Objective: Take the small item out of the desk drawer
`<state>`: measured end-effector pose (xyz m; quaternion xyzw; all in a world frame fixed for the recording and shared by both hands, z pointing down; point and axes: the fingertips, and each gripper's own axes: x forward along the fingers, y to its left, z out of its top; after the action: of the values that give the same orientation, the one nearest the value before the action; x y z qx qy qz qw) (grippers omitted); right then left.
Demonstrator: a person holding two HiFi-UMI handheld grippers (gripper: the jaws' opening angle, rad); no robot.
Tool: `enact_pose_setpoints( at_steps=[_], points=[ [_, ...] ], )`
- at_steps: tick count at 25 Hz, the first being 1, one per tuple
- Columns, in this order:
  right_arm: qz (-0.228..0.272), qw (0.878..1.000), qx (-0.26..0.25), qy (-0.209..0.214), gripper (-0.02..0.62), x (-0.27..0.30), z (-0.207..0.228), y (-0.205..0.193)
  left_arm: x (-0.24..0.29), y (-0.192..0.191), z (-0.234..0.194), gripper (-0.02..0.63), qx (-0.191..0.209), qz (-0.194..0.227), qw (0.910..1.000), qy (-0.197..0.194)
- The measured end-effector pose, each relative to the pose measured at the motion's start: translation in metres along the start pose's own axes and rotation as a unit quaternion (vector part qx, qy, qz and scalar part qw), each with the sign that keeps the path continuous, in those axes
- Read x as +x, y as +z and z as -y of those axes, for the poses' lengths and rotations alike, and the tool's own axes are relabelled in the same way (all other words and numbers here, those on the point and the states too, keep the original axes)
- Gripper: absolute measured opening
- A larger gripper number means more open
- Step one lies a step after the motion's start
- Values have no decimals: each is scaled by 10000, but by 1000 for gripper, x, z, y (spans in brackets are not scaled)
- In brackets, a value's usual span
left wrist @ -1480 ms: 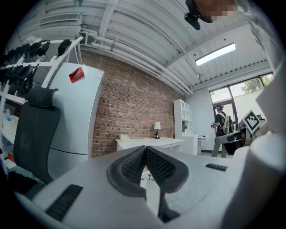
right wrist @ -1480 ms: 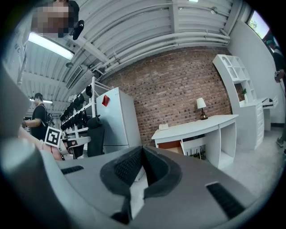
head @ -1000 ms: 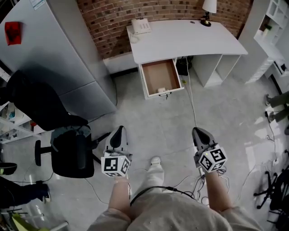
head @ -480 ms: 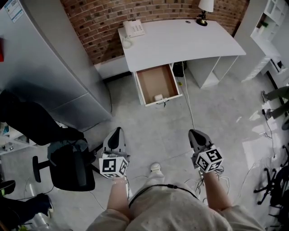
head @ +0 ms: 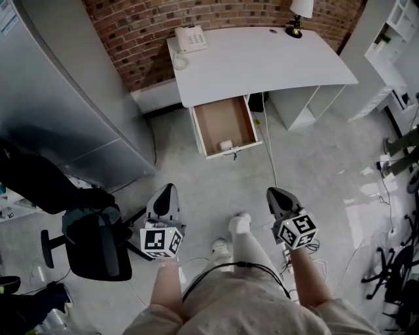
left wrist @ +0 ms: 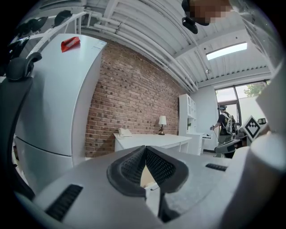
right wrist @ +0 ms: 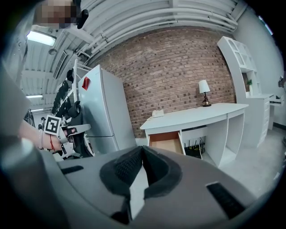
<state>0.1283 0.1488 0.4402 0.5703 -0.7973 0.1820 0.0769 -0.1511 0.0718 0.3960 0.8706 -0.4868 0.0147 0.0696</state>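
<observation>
The white desk (head: 262, 62) stands against the brick wall, and its wooden drawer (head: 211, 124) is pulled out toward me. A small white item (head: 225, 144) lies near the drawer's front edge. My left gripper (head: 167, 191) hangs well short of the drawer, over the floor, jaws shut and empty. My right gripper (head: 273, 194) is level with it on the right, also shut with nothing held. In the right gripper view the open drawer (right wrist: 166, 142) shows under the desktop. The left gripper view shows the desk (left wrist: 149, 140) far ahead past the closed tips.
A grey refrigerator (head: 59, 98) stands left of the desk. A black office chair (head: 95, 242) sits at my left. A phone (head: 190, 39) and a lamp (head: 300, 13) rest on the desk. Cables (head: 270, 154) trail across the floor. White shelving (head: 399, 59) lines the right wall.
I have walked closer to the desk; the drawer sits lower and larger in the head view. Both grippers keep their pose, shut. My foot has stepped forward.
</observation>
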Motion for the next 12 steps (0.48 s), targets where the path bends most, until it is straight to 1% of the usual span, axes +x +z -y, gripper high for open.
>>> enact_pose_setpoints(
  at_steps=[3,8,12],
  points=[
    [-85,9999,13,90,11,20,12,-1,15,-3,-5,5,18,-10,10000,73],
    [-364,9982,107,469,63,59,29,-8,37,-6,-14,5,13,-52,9996,294],
    [-644,9953,47,721,87,90,43,-8,57,-10,-23,5,-20,-138,9988,471]
  ],
)
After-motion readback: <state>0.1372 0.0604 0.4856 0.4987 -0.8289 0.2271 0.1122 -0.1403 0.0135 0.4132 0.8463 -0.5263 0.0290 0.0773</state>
